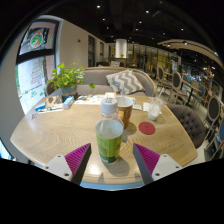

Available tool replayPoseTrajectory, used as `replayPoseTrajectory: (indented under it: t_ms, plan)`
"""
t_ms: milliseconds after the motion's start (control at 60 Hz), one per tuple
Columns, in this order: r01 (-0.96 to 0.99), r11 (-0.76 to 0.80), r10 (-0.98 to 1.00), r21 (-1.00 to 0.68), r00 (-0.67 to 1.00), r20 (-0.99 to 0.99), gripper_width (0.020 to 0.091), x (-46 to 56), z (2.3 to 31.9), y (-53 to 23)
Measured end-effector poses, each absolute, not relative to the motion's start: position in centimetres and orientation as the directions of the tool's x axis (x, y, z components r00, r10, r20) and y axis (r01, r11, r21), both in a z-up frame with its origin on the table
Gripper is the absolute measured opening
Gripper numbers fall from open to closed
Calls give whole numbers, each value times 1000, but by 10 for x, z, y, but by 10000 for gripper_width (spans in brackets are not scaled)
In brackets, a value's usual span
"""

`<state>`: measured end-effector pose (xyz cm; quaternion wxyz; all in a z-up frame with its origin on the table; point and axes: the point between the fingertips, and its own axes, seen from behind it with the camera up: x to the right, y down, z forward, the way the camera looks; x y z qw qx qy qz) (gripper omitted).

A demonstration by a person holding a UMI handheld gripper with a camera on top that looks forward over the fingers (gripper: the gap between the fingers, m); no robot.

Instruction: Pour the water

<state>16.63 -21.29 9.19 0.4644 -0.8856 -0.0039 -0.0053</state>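
Café-type room, wooden table [60,135] under the gripper [110,160]. Fingers spread wide, both magenta pads [77,158] visible, nothing pinched. Green-tinted cup [109,139] stands between the jaws, just ahead of the tips, gap on either side, resting on the table by itself. Beyond it, straight ahead: second cup [124,108] with amber-looking contents, and a white mug-like vessel [108,105] just beside it on the left. Red round coaster [147,128] lies flat ahead and right of the jaws, apart from the cups. A clear glass [154,108] farther right, hard to make out. Farther off: potted plant [66,76] at left end of table, sofa with zigzag cushion [125,81] behind, hanging lamp [120,47], wall poster [36,40] far left.

Step, my read: approach to grasp, pour not started. Next move likely needs a small push forward so pads bracket the cup body, then closing evenly, lifting upright before tilting toward a receiving cup. Which cup receives: cannot tell.
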Motion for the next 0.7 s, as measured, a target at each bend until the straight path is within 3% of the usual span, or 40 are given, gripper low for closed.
replayPoseTrajectory:
  t_ms: [183,217,250,283,583,700]
  plan:
    - [10,-546,42,-838,999,-16,829,156,72,-170]
    - [15,-542,52,-840,999,-15,756,154,69,-166]
    - [17,-540,51,-841,999,-13,618,154,66,-163]
    - [18,-533,35,-846,999,0,537,157,64,-160]
    - [9,-535,-7,-845,1000,16,415,160,69,-160]
    - [40,-530,-26,-847,998,64,414,168,85,-165]
